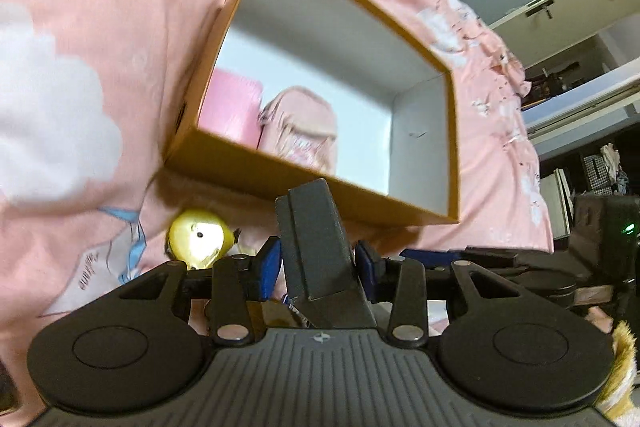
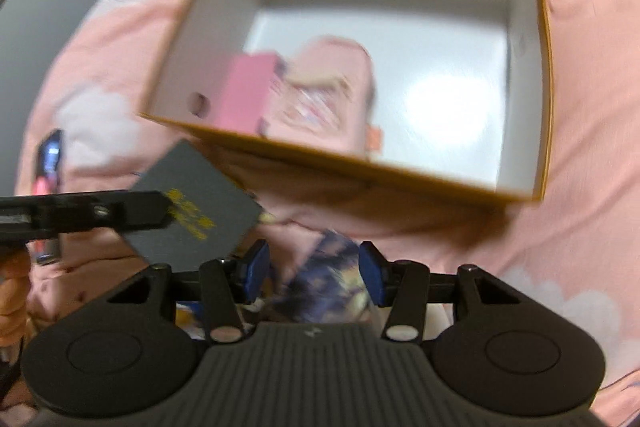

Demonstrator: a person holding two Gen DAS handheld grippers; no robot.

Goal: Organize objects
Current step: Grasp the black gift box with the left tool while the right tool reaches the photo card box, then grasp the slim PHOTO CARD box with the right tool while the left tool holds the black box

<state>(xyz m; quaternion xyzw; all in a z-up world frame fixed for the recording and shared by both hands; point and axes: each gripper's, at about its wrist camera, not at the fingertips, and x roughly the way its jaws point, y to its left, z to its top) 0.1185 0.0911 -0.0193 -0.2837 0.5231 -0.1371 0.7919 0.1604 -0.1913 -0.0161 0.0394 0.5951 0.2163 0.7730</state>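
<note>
An open orange cardboard box [image 1: 416, 39] with a white inside lies on a pink bedsheet; it also shows in the right wrist view [image 2: 540, 27]. Inside it lie a pink box [image 1: 230, 109] [image 2: 248, 93] and a pale pink pouch [image 1: 302, 127] [image 2: 328, 87]. My left gripper [image 1: 318, 261] is shut on a dark grey box [image 1: 320, 251], held just short of the orange box's near wall; the grey box shows in the right wrist view [image 2: 192, 211] with yellow print. My right gripper [image 2: 312, 273] is open and empty above a blurred blue patterned item [image 2: 324, 287].
A yellow round toy [image 1: 200, 239] lies on the sheet left of my left gripper. A dark and red object [image 2: 48, 163] lies at the far left. White shelves and clutter [image 1: 580, 79] stand at the right beyond the bed. The pink sheet [image 1: 100, 27] surrounds the box.
</note>
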